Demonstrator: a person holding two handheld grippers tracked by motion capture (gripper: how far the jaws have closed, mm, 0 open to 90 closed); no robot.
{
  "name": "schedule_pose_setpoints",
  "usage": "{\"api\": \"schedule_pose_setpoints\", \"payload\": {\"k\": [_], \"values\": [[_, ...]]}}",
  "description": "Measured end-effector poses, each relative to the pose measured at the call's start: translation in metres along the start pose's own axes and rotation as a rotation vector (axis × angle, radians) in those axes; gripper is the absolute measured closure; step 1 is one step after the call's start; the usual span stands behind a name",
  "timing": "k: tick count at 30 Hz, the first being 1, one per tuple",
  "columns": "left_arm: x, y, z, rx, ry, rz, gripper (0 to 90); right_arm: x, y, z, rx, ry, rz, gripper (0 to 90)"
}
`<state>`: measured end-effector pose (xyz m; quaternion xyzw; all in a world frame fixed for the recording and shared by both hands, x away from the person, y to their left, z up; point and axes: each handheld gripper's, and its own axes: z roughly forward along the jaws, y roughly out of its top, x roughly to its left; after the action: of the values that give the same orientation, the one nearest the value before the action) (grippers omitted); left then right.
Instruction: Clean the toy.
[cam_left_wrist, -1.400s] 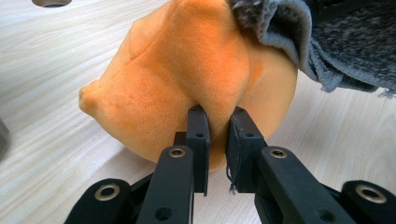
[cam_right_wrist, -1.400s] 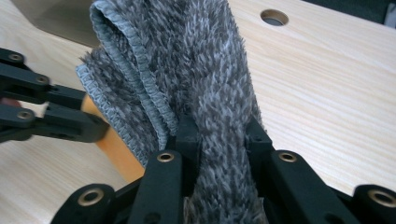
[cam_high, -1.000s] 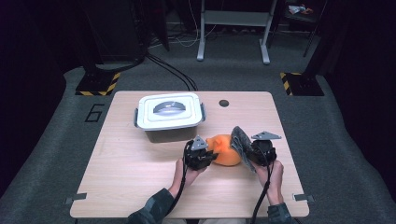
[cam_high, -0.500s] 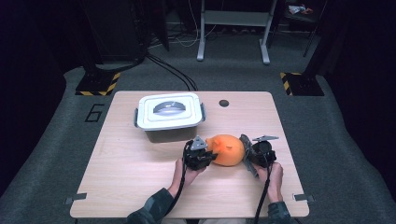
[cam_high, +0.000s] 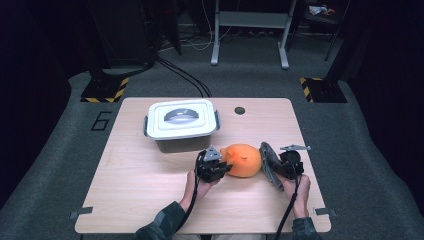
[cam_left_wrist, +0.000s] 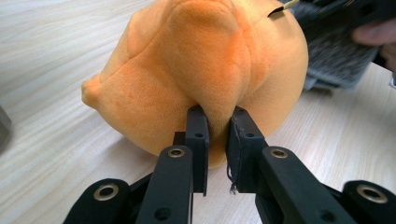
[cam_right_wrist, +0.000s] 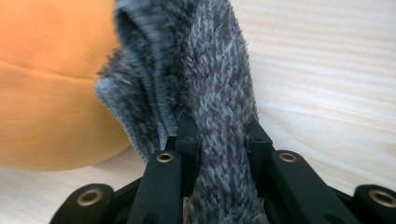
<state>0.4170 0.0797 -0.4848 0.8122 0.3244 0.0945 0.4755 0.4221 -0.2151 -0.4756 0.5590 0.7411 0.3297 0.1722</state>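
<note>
An orange plush toy (cam_high: 243, 160) is seen lying on the wooden table (cam_high: 135, 190), in the front half and slightly right of the middle, between the two grippers. The left gripper (cam_high: 220, 167) is held against the toy's left side by the person's left hand (cam_high: 192, 182), and in the left gripper view its jaws are drawn nearly together, with a fold of the orange plush (cam_left_wrist: 205, 60) pinched between the two black pads. The right gripper (cam_high: 277, 167) is held by the right hand (cam_high: 299, 190) at the toy's right side, and a grey fuzzy cloth (cam_high: 268, 162) is clamped in it; in the right gripper view the cloth (cam_right_wrist: 210, 79) is seen bunched and standing up between the closed jaws, its folded edge pressed against the orange plush (cam_right_wrist: 51, 84). In the high view the cloth is placed just beside the toy, touching its right flank. A grey storage box with a white lid (cam_high: 181, 120) is set on the table behind the left gripper, apart from the toy, and a small dark round hole (cam_high: 240, 110) is found in the tabletop to the right of the box
</note>
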Motion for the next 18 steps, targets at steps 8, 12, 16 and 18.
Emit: {"api": "schedule_pose_setpoints", "payload": {"k": [8, 12, 16, 18], "values": [[-0.002, 0.001, 0.000, -0.002, 0.003, -0.001, 79.8, 0.018, 0.016, -0.037, -0.104, 0.008, -0.070, 73.6], [-0.002, 0.002, 0.000, 0.002, 0.003, 0.004, 79.7, 0.038, 0.025, -0.051, -0.151, 0.023, -0.120, 73.6], [-0.003, 0.002, 0.000, 0.003, 0.005, 0.009, 79.6, 0.059, 0.032, -0.059, -0.183, 0.073, -0.160, 73.6], [-0.003, 0.002, 0.000, 0.002, 0.007, 0.015, 79.7, 0.073, 0.037, -0.059, -0.194, 0.132, -0.186, 73.5]]}}
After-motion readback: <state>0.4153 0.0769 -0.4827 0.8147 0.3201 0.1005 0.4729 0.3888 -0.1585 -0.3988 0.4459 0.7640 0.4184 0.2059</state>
